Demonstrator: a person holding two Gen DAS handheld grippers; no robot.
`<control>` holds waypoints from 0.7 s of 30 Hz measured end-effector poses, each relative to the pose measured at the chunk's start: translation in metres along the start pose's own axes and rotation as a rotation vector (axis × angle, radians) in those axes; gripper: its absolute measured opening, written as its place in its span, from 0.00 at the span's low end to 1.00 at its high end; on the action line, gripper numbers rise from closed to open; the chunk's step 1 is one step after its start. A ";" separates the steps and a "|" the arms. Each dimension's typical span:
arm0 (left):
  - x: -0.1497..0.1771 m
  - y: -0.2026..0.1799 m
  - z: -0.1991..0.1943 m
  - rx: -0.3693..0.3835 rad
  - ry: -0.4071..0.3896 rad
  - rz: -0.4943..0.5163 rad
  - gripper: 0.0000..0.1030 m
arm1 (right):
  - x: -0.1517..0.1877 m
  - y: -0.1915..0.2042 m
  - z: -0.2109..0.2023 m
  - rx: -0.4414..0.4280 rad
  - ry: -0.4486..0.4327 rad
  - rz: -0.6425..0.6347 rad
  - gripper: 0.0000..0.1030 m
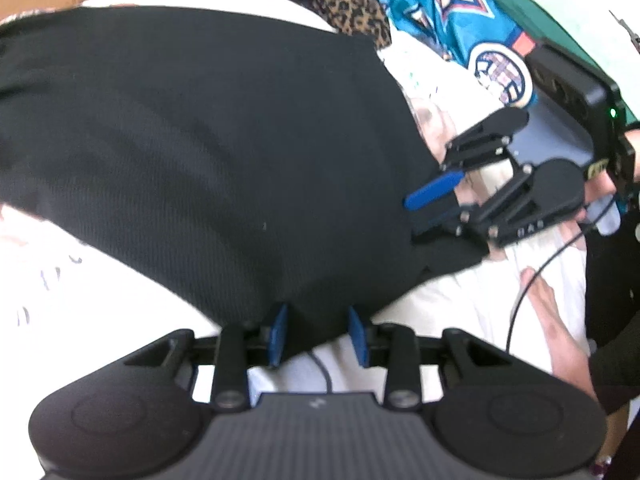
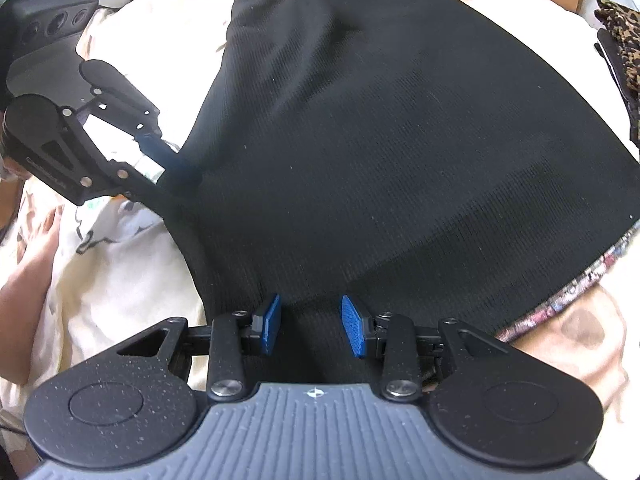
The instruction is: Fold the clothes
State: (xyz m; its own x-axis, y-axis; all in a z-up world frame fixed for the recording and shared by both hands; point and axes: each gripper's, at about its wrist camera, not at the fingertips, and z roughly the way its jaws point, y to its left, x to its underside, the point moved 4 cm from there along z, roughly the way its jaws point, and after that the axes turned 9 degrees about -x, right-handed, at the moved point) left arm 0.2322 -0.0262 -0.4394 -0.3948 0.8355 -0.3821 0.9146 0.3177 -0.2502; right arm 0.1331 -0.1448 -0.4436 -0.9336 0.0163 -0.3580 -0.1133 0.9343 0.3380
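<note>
As both pairs of blue pads stood spread over its near edge, the left gripper (image 1: 318, 336) and right gripper (image 2: 311, 328) pinched nothing of the black knit garment (image 2: 380, 128), which lay flat on a pale printed bedsheet (image 2: 120, 264). Soft and limp, it looked best gripped at corners; both tools pointed low across it.

The black knit garment (image 1: 208, 152) runs off the left edge of the left wrist view and hides most of the bedsheet (image 1: 100, 304) under it. At lower centre its hem fills the gap between the left gripper (image 1: 318, 334) fingers, so contact cannot be told. The leopard-print cloth (image 2: 622, 40) is cut off at the upper right edge.
</note>
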 end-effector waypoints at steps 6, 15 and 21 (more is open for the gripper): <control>0.005 0.017 -0.017 -0.002 -0.003 -0.058 0.32 | 0.013 0.001 -0.008 0.027 0.014 -0.021 0.40; -0.005 0.054 -0.018 -0.041 -0.028 -0.200 0.33 | 0.040 -0.018 -0.038 0.013 -0.052 0.194 0.39; 0.001 0.069 -0.003 0.024 -0.005 -0.334 0.34 | 0.053 -0.031 -0.040 -0.077 -0.126 0.372 0.39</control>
State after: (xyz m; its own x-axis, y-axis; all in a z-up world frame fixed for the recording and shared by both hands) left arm 0.2947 -0.0020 -0.4540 -0.6731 0.6846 -0.2798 0.7321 0.5634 -0.3829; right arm 0.0731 -0.1876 -0.4381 -0.8674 0.3963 -0.3010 0.1950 0.8272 0.5270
